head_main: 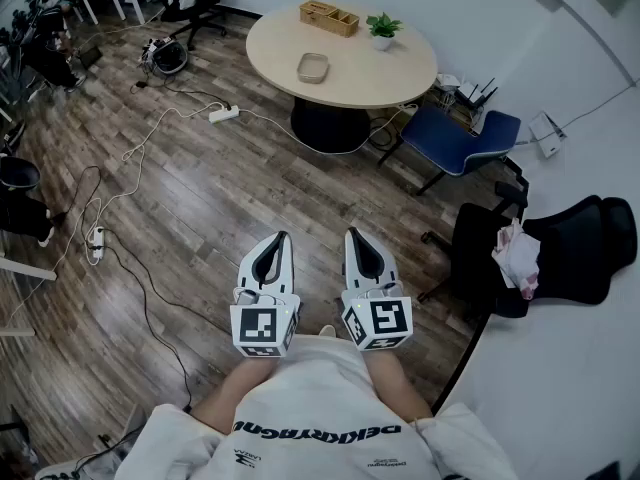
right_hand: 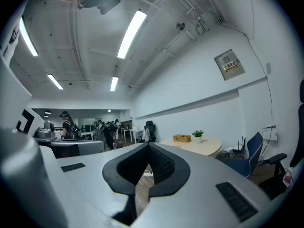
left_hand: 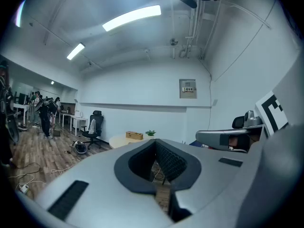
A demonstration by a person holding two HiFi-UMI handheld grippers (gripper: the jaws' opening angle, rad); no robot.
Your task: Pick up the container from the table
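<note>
Jaws on our left gripper (head_main: 281, 240) and right gripper (head_main: 352, 236) were closed, empty; the shallow beige container (head_main: 313, 67) sat far off on the round table (head_main: 385, 78); we judged it light and stiff, best pinched at its rim.

A dark wood-plank floor (head_main: 200, 198) with a slight sheen is seen. At upper centre, the round table (head_main: 400, 73) is topped in smooth pale wood, and the container (head_main: 313, 67) looks matt beige. The left gripper (head_main: 281, 238) and right gripper (head_main: 352, 234) are cased in smooth matt grey plastic, with ribbed black pads (left_hand: 171, 161).
</note>
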